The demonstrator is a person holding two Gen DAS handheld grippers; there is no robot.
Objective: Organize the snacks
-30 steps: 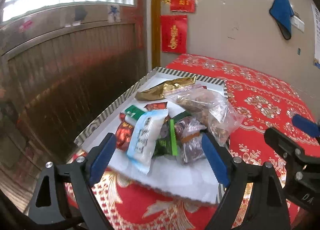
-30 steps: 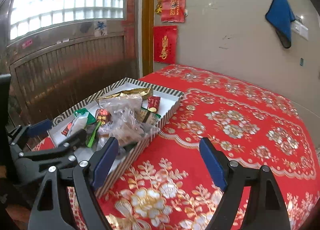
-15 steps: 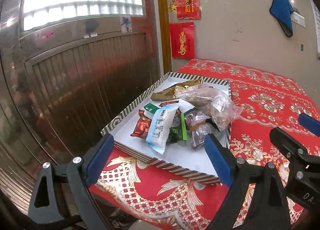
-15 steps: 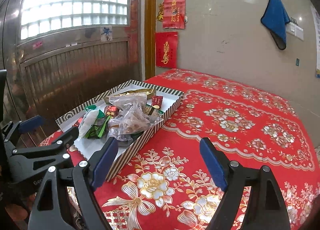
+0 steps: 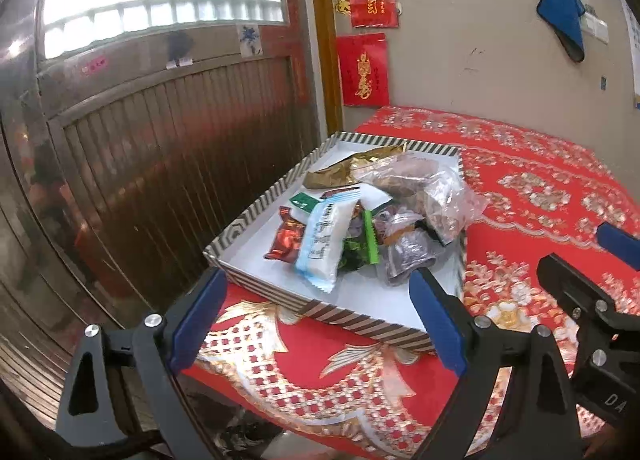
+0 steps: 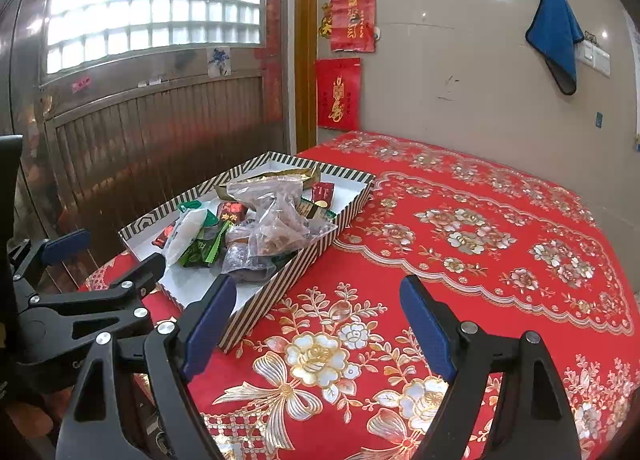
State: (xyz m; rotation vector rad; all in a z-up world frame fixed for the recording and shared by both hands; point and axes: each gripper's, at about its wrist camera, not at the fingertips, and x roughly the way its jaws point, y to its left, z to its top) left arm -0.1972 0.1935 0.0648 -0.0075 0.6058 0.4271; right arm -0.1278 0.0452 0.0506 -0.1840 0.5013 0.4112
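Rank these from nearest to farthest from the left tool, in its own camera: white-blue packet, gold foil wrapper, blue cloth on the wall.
1. White-blue packet, at the striped tray's near end.
2. Gold foil wrapper, at the tray's far end.
3. Blue cloth, hanging on the wall, upper right.

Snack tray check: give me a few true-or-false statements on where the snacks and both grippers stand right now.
1. Both the left gripper and the right gripper are open and hold nothing. True.
2. The striped tray sits in the middle of the red tablecloth. False: it sits at the table's left edge, by the metal door.
3. The white-and-blue packet lies inside the tray. True.
4. The clear plastic bag lies on the tablecloth outside the tray. False: it is in the tray, on the pile.
5. A blue cloth hangs on the wall. True.
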